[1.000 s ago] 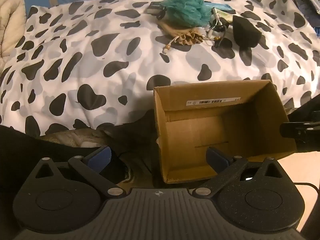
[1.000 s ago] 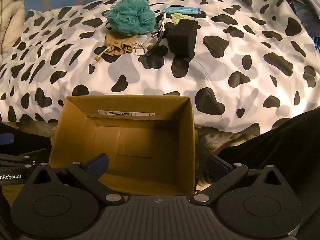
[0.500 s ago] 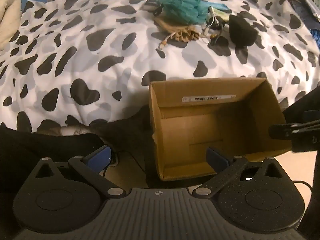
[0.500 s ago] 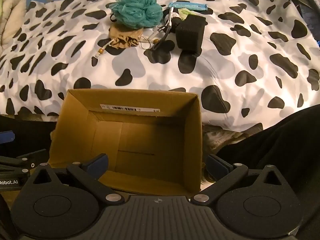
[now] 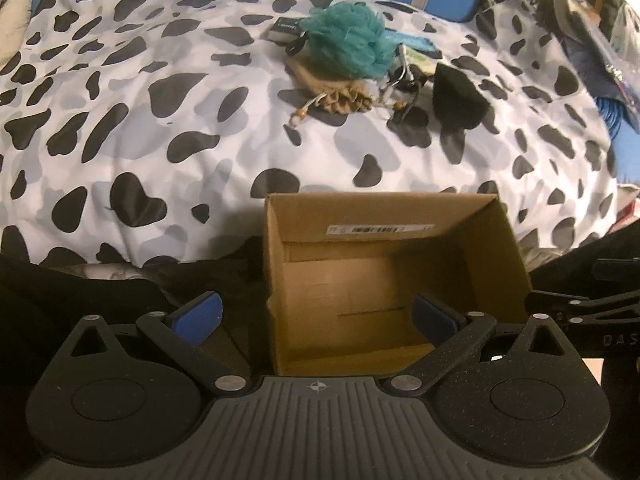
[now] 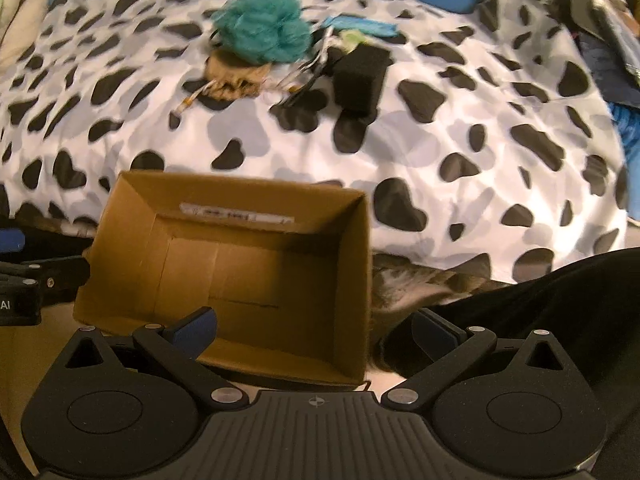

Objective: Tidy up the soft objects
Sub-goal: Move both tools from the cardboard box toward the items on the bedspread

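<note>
An open cardboard box (image 5: pixel 394 276) sat in the lower middle of the left wrist view, its mouth tipped toward the camera; nothing lay inside it, only a white barcode label (image 5: pixel 380 229) stuck on its far inner wall. In the right wrist view the same box (image 6: pixel 236 276) filled the lower left.

Both grippers were spread wide and held nothing: the left gripper (image 5: pixel 316 316) hung in front of the box's near left corner, and the right gripper (image 6: pixel 314 326) straddled its near right corner.

The soft things lay together at the upper middle of each frame, on a cow-print bed cover (image 5: pixel 140 120), well apart from the box: a teal bath pouf (image 5: pixel 348 44), a tan drawstring pouch (image 5: pixel 340 94) touching its lower edge, and a black foam block (image 5: pixel 458 98) to their right. Small items between pouch and block were too tangled to tell.
</note>
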